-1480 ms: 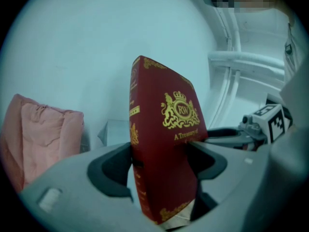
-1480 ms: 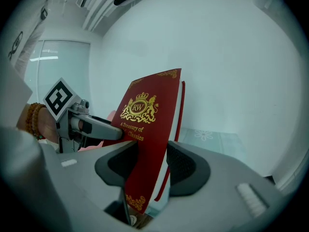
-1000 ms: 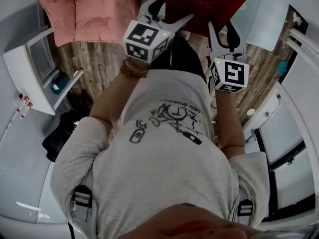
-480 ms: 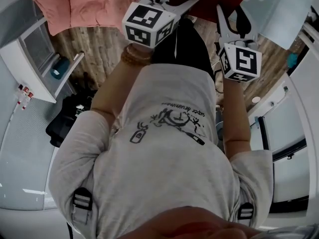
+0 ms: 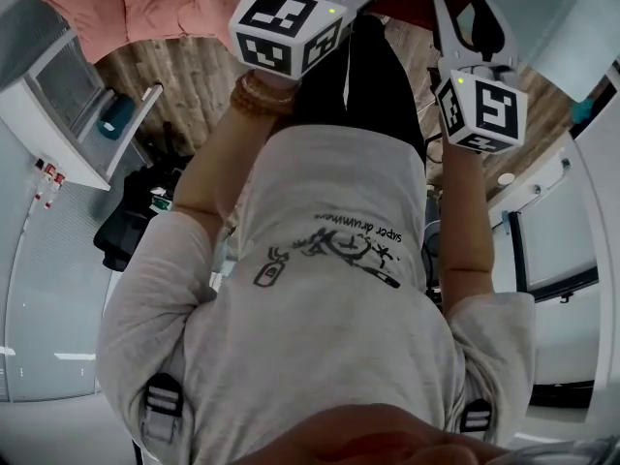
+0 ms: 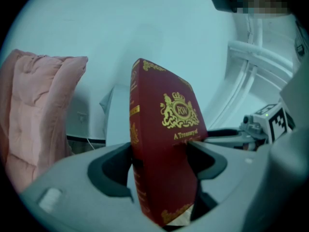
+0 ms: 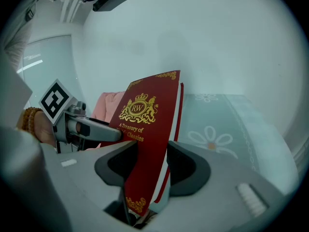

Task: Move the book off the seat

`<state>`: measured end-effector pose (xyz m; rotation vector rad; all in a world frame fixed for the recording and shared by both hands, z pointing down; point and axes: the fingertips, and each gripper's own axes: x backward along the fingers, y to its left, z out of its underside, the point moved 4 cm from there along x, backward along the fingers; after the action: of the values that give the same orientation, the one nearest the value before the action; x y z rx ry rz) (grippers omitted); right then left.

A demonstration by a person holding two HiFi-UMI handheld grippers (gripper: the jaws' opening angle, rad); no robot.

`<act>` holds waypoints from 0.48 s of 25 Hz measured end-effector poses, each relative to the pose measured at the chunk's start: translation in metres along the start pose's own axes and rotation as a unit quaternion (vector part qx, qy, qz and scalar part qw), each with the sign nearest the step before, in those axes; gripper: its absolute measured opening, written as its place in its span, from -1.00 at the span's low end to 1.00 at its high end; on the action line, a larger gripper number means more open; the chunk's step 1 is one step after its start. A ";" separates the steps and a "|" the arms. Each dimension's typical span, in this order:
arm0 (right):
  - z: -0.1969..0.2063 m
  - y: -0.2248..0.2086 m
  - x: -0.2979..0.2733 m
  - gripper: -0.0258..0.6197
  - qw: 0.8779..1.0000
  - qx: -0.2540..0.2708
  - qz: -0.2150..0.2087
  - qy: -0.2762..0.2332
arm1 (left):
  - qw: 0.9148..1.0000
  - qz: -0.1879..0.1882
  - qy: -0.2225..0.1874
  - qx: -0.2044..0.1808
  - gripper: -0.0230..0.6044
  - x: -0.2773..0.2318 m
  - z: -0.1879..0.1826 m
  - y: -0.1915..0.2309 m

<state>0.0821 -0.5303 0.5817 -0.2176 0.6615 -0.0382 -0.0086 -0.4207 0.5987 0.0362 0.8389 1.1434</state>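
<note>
Book [image 6: 166, 129] in transit: we are carrying it, left gripper [image 6: 163, 170] and right gripper [image 7: 150, 168] both clamped on; next, level set-down elsewhere.

I count 1 person [image 5: 329, 337] holding 2 grippers: the left gripper [image 6: 161, 151] and the right gripper [image 7: 149, 151]. They carry 2 marker cubes, the left cube [image 5: 286, 29] and the right cube [image 5: 481, 112]. There is 1 red book [image 6: 169, 105], 1 pink quilt [image 5: 145, 8], 1 pale sheet [image 7: 241, 124] with 2 daisies showing, 1 white shelf unit [image 5: 58, 114] and 2 strap buckles [image 5: 163, 400] [image 5: 475, 417].
</note>
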 end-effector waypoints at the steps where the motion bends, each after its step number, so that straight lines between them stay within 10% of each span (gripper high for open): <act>1: 0.001 -0.002 -0.003 -0.31 1.000 -0.002 0.000 0.000 | 1.000 0.000 -0.001 0.002 0.23 -0.003 0.001 0.002; 12: 0.005 -0.022 -0.040 -0.27 1.000 -0.014 -0.013 0.003 | 0.999 -0.009 -0.014 0.029 0.23 -0.031 0.003 0.029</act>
<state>0.0544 -0.5461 0.6147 -0.2524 0.6647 -0.0541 -0.0340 -0.4317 0.6302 0.0932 0.8455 1.0979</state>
